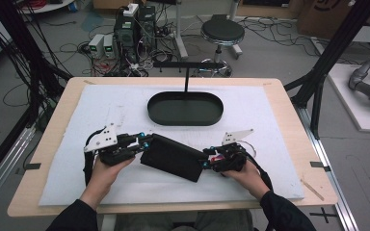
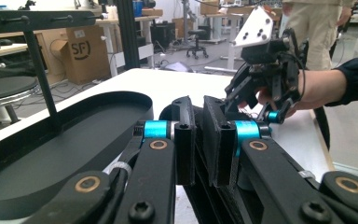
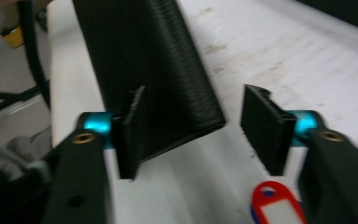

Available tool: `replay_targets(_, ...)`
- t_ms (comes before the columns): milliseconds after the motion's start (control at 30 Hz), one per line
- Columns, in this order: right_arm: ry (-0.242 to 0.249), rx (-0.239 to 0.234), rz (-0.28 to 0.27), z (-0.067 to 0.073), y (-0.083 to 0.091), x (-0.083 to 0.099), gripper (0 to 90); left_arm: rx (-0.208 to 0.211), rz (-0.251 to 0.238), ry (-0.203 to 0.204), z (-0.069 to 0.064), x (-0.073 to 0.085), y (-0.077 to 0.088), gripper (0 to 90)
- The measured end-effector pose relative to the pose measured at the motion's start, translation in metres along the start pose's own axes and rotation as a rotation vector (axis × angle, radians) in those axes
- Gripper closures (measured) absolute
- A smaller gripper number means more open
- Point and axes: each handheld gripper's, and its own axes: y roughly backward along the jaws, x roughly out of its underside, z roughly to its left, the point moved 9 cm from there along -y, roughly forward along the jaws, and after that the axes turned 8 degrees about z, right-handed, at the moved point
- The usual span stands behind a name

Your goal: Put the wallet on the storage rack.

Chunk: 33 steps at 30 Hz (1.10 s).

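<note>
A flat black textured pouch [image 1: 173, 159] lies slantwise on the white mat [image 1: 250, 110], between both grippers. My left gripper [image 1: 144, 140] is at the pouch's upper left end, and in the left gripper view its jaws [image 2: 198, 121] stand nearly together, pinching the pouch's edge. My right gripper [image 1: 206, 158] is at the pouch's lower right end. In the right gripper view the jaws [image 3: 193, 112] stand apart, with the pouch's corner [image 3: 149, 60] between them, near the left pad and clear of the right one. A red key tag [image 3: 275, 205] hangs by the right jaw.
A black oval tray [image 1: 185, 108] sits at the back middle of the mat, with a thin black T-shaped post [image 1: 187, 77] rising from its far rim. The mat covers a wooden table [image 1: 53, 144]. Beyond it are a stool, cables and equipment on the floor.
</note>
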Motion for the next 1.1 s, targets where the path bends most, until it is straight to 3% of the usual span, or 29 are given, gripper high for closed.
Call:
replay_targets(167,0.014,-0.022,-0.010,0.001,0.003,-0.001,62.8,-0.004,0.003,0.023,0.002,0.006,0.003,82.7)
replay_targets(200,0.026,-0.054,-0.021,0.002,0.008,-0.002,69.8,-0.007,0.005,0.029,0.003,0.007,0.003,82.6)
replay_targets(267,0.038,-0.064,-0.024,0.004,0.011,-0.002,72.5,-0.016,0.008,0.046,0.007,0.012,0.004,82.5)
replay_targets(333,0.078,-0.059,-0.044,0.008,0.016,-0.005,76.4,-0.019,0.014,0.060,0.009,0.017,0.004,82.4)
replay_targets(367,0.122,-0.038,-0.058,0.009,0.022,-0.009,78.0,-0.019,0.017,0.067,0.010,0.019,0.004,82.8)
replay_targets(500,0.140,-0.025,-0.055,0.009,0.027,-0.009,78.7,-0.014,0.049,0.062,0.011,0.026,0.001,84.2)
replay_targets(600,0.172,-0.010,-0.063,0.008,0.030,-0.009,78.9,-0.005,0.069,0.063,0.011,0.026,-0.002,77.3)
replay_targets(667,0.178,-0.008,-0.056,0.011,0.032,-0.009,79.1,0.009,0.083,0.058,0.010,0.025,-0.004,63.8)
replay_targets(700,0.195,-0.002,-0.066,0.010,0.032,-0.010,79.1,0.020,0.115,0.068,0.009,0.024,-0.007,57.2)
replay_targets(767,0.194,-0.004,-0.059,0.010,0.033,-0.009,79.1,0.038,0.127,0.067,0.009,0.024,-0.008,52.2)
replay_targets(800,0.206,-0.010,-0.067,0.011,0.034,-0.010,79.1,0.052,0.134,0.072,0.009,0.023,-0.010,43.9)
replay_targets(900,0.216,-0.014,-0.065,0.012,0.036,-0.010,79.1,0.090,0.190,0.055,0.009,0.028,-0.016,39.4)
replay_targets(1067,0.229,-0.014,-0.068,0.013,0.037,-0.010,79.0,0.136,0.225,0.061,0.009,0.035,-0.022,35.7)
replay_targets(1100,0.227,-0.014,-0.068,0.013,0.037,-0.009,79.0,0.165,0.247,0.068,0.008,0.040,-0.025,33.5)
